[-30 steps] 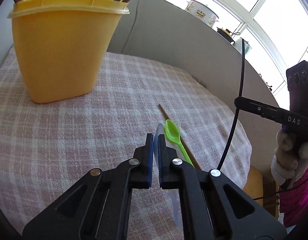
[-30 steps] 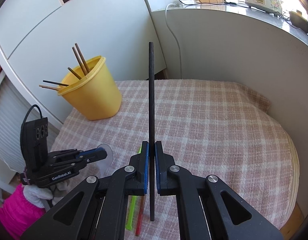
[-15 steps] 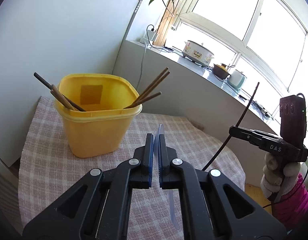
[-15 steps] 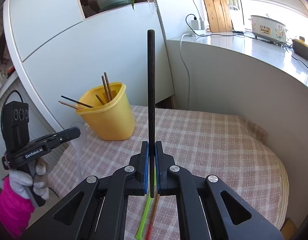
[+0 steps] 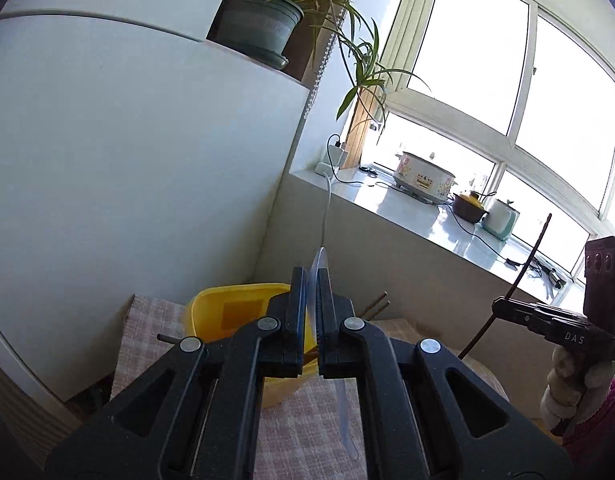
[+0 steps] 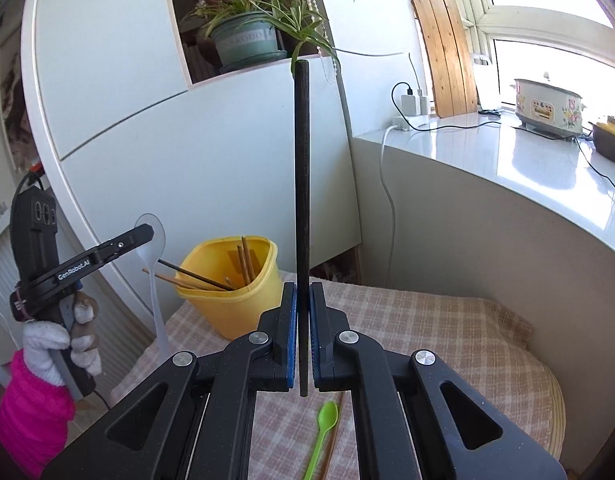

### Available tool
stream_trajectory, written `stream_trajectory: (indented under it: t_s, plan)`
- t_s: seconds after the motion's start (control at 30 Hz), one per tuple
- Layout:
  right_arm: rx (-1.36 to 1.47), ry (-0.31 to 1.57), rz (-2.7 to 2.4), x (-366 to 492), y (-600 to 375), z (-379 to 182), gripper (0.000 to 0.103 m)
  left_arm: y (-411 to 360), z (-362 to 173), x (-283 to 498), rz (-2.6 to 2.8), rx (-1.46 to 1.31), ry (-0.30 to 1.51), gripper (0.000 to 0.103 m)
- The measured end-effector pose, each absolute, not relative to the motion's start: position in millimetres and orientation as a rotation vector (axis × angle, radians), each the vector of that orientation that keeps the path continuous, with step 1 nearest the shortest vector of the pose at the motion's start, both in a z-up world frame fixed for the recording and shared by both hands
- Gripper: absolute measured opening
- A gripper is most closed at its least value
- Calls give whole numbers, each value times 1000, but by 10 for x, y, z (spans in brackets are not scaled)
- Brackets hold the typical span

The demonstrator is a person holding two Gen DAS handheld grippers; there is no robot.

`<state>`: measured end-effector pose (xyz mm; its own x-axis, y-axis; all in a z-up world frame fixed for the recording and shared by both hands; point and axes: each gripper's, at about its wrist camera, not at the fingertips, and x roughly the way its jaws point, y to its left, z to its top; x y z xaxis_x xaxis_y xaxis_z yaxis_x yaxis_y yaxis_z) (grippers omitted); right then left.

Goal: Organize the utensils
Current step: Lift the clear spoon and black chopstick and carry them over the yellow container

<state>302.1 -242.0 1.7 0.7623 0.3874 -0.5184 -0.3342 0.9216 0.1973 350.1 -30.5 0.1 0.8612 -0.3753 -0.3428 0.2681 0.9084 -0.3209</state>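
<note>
My left gripper is shut on a clear plastic spoon, held high above the table; the same spoon hangs handle down in the right wrist view. My right gripper is shut on a black chopstick that stands upright; it also shows in the left wrist view. A yellow holder with several chopsticks stands at the table's far left, and shows behind the left fingers. A green spoon and a brown chopstick lie on the checked cloth below the right gripper.
A white cabinet stands behind the table with a potted plant on it. A grey counter with a cooker curves along the right. The checked tablecloth covers the round table.
Both grippers have risen and tilted upward with their utensils. The holder has sunk lower in both views and more of the cabinet and window shows.
</note>
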Motion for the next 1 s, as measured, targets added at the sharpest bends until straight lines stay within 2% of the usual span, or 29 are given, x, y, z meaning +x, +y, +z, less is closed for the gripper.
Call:
stream_trajectory:
  t_s: [0.43,0.7,1.0]
  plan:
    - [41,495,368,3476,-2137,350,4,-124,167,3934,-179,-233,323,1]
    - [90,449,407,3791,-1960,511,4,-319,33,4034,-108,-123,298,2]
    - [164,491,483,4055,-1801,416,4,-435,-107,4064,-103,-68,319,2]
